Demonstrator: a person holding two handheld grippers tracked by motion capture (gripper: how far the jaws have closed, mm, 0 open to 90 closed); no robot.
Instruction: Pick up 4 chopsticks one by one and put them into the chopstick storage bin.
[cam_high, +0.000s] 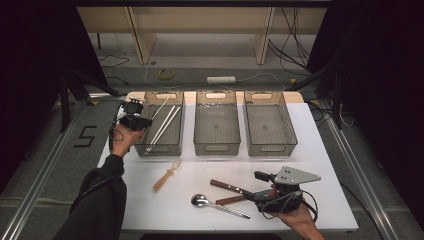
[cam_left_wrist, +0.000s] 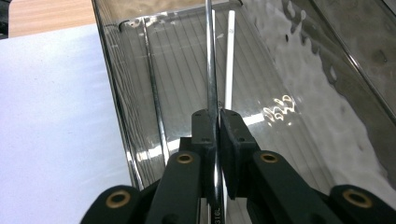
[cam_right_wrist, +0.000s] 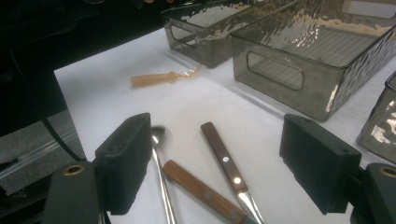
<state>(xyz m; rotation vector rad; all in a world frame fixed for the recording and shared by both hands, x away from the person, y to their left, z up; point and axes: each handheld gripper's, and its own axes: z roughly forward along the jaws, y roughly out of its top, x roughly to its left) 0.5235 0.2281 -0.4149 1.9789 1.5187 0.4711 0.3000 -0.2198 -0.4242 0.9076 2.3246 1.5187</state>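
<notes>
Left gripper (cam_high: 142, 121) sits at the left edge of the left bin (cam_high: 142, 150), near the tabletop's far left corner. In the left gripper view its jaws are closed tight on a thin metal utensil (cam_left_wrist: 212, 84), gripped by its stem; the stem runs forward from the pads over the inside of the bin (cam_left_wrist: 140, 93). What kind of utensil it is cannot be told from that view. Two white chopsticks (cam_high: 167, 125) lie aslant in the same bin, one of them (cam_left_wrist: 229, 60) just beside the held stem.

Right gripper (cam_high: 262, 176) is held low near the tabletop's near right corner. In the right gripper view its jaws stand wide apart with nothing between the pads; below them lie a metal spoon (cam_right_wrist: 159, 158) and two wooden-handled utensils (cam_right_wrist: 224, 161), their handles crossing near the bottom of the frame. In the high view the spoon (cam_high: 200, 201) lies by the near edge, bowl to the left, with the wooden-handled utensils (cam_high: 227, 187) just beyond it, next to the right gripper.

A spoon with a tan handle and clear bowl (cam_high: 167, 175) lies alone on the white tabletop (cam_high: 325, 150), just in front of the left bin.

The middle bin (cam_high: 216, 148) and right bin (cam_high: 270, 148) stand side by side along the far edge, in a row with the left bin.
</notes>
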